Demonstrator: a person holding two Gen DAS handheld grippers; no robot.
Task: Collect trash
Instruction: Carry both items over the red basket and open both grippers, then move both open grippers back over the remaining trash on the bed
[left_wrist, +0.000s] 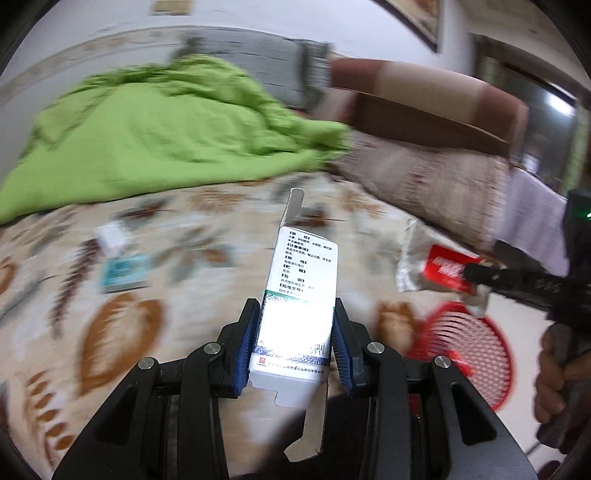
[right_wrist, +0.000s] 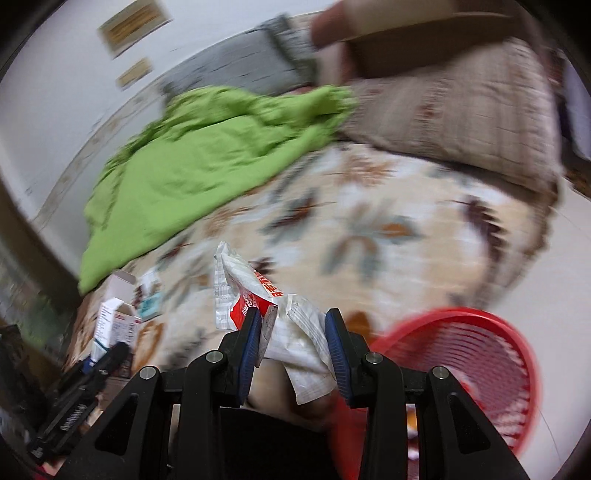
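In the left wrist view my left gripper (left_wrist: 295, 332) is shut on a white medicine box (left_wrist: 301, 291) with black print and open end flaps, held above the patterned bedspread (left_wrist: 184, 295). My right gripper (right_wrist: 291, 332) is shut on crumpled red-and-white plastic wrappers (right_wrist: 243, 291). The left wrist view shows the right gripper (left_wrist: 471, 275) at the right edge with the wrappers (left_wrist: 439, 266), just above the red mesh basket (left_wrist: 472, 354). That basket (right_wrist: 465, 354) lies low and right of the right gripper. A small teal box (left_wrist: 123, 271) and a small white box (left_wrist: 110, 234) lie on the bed.
A green blanket (left_wrist: 166, 140) covers the far left of the bed. A beige pillow (left_wrist: 424, 184) and a cardboard box (left_wrist: 424, 118) sit at the back right. A person's hand (left_wrist: 554, 373) grips the right tool. The scene is motion-blurred.
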